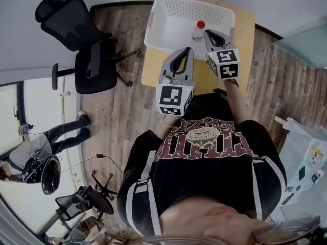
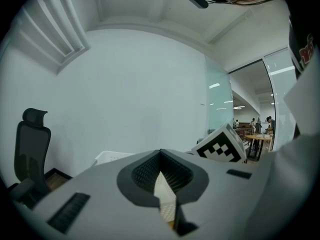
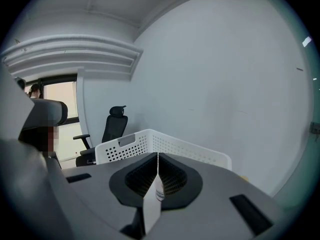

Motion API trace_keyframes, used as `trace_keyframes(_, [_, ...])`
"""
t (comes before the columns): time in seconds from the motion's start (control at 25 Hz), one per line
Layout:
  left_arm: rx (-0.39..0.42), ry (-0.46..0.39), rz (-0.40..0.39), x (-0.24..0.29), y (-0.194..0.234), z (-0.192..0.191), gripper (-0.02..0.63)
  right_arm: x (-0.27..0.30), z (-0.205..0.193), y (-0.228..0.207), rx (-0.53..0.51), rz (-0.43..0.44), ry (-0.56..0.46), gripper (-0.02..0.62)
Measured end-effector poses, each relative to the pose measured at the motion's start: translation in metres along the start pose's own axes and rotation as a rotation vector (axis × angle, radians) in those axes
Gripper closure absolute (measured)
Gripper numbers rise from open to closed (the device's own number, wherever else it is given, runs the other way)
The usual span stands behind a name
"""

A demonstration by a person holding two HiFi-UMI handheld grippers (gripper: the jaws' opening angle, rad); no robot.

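A: Left tongs (image 1: 188, 51)?
B: Shut, empty, above tabletop (image 1: 245, 29) by white basket (image 1: 153, 22) near rim.
A: Right tongs (image 1: 207, 33)?
B: Shut too, gripping nothing, tips just beside red-capped bottle (image 1: 197, 33).
A: Bottle where?
B: Inside basket, toward tabletop's far edge. Already binned, apparently; nothing left in either tongs.

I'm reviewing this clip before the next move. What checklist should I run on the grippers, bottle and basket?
1. Left gripper empty: ok, jaws together on nothing.
2. Right gripper empty: ok, jaws together.
3. Jaws open enough to take anything: not ok, both are shut.
4. Red-capped bottle upright inside white basket: ok.
5. Right gripper clear of the bottle: cannot tell; its tips are close beside it in the head view.
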State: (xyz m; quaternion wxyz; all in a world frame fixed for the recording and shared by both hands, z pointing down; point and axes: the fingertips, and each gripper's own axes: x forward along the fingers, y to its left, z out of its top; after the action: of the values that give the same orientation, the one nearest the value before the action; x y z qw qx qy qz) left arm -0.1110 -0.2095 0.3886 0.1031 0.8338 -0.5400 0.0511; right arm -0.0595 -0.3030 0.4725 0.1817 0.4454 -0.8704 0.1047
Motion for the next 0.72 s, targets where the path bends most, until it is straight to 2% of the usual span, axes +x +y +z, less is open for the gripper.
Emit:
trace_keyframes(0.2, [-0.002, 0.002, -0.002, 0.002, 0.006, -0.001, 0.560, 0.015, -0.006, -0.001, 0.048, 0.027, 0.034, 0.575])
trace_keyframes(0.48, [-0.013, 0.008, 0.002, 0.008, 0.012, -0.002, 0.560, 0.024, -0.006, -0.006, 0.041, 0.029, 0.051, 0.574])
trace_keyframes(0.6, [-0.018, 0.011, 0.002, 0.011, 0.015, -0.004, 0.560, 0.030, -0.009, -0.009, 0.040, 0.025, 0.061, 0.519])
trace_keyframes(0.72, [-0.022, 0.015, 0.003, 0.015, 0.019, -0.005, 0.560, 0.036, -0.011, -0.010, 0.043, 0.028, 0.073, 0.509])
